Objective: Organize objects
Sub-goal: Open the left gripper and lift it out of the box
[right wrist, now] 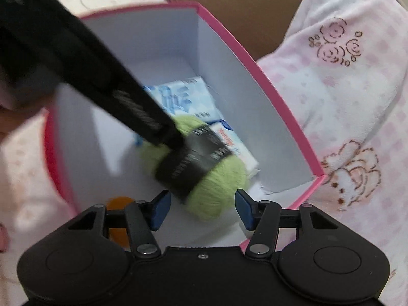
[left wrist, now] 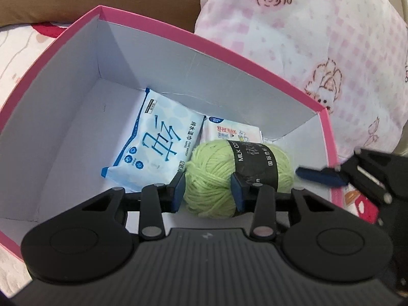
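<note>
Left wrist: pink box (left wrist: 229, 51) with wipes pack (left wrist: 155, 142), left tool (left wrist: 207, 191) clamping yarn (left wrist: 224, 176).

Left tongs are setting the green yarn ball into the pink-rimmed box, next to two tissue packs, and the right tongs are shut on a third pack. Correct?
Not quite. The right tongs are open and hold nothing, as the right wrist view shows. The rest stands: the left tongs grip the green yarn ball inside the pink-rimmed box, beside two tissue packs.

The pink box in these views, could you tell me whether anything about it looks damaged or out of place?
The pink box has a crease or tear in its white far wall, just above the blue tissue pack. Its near right corner looks scuffed too. The green yarn ball sits between the left tongs; nothing is spilled.
</note>
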Demonstrator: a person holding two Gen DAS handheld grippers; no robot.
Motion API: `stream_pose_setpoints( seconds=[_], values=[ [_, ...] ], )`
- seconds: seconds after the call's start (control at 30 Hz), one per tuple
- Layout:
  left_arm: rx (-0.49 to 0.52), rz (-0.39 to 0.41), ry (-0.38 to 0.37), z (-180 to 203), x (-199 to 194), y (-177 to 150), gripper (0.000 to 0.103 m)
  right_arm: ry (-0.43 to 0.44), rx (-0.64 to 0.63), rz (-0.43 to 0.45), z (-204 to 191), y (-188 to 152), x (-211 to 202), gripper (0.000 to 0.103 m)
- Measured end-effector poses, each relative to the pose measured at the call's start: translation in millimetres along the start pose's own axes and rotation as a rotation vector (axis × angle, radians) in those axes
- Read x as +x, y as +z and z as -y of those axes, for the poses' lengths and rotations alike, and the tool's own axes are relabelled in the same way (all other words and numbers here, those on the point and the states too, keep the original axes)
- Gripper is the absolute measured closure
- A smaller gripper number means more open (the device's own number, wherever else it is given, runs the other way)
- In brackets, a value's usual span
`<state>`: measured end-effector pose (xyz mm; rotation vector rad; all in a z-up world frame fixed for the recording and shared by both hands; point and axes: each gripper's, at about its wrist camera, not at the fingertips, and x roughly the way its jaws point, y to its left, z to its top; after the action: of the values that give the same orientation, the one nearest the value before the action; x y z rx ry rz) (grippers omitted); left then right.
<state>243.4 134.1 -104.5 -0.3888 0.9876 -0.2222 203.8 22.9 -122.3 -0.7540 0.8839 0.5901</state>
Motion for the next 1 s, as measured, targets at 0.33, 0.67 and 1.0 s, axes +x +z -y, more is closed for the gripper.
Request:
stream_pose_setpoints(
  seconds=[0.33, 0.67, 1.0],
  values=[
    [0.004, 0.029, -0.026, 9.9, -10.3, 2.3, 0.066, 0.087, 0.253, 0.031, 18.1, -5.3, -32.8, 0.041],
    [-0.052, 0.025, 0.013, 19.9, -55.3, -3.4, 0.044, 0.101, 0.331, 0.090, -7.3, -12.5, -73.0, 0.036],
    [0.041, 0.028, 0.056, 44.2, -119.9, 1.1, 0.031, 0.111, 0.407, 0.165, -2.6, -21.4, -126.3, 0.031]
  ],
)
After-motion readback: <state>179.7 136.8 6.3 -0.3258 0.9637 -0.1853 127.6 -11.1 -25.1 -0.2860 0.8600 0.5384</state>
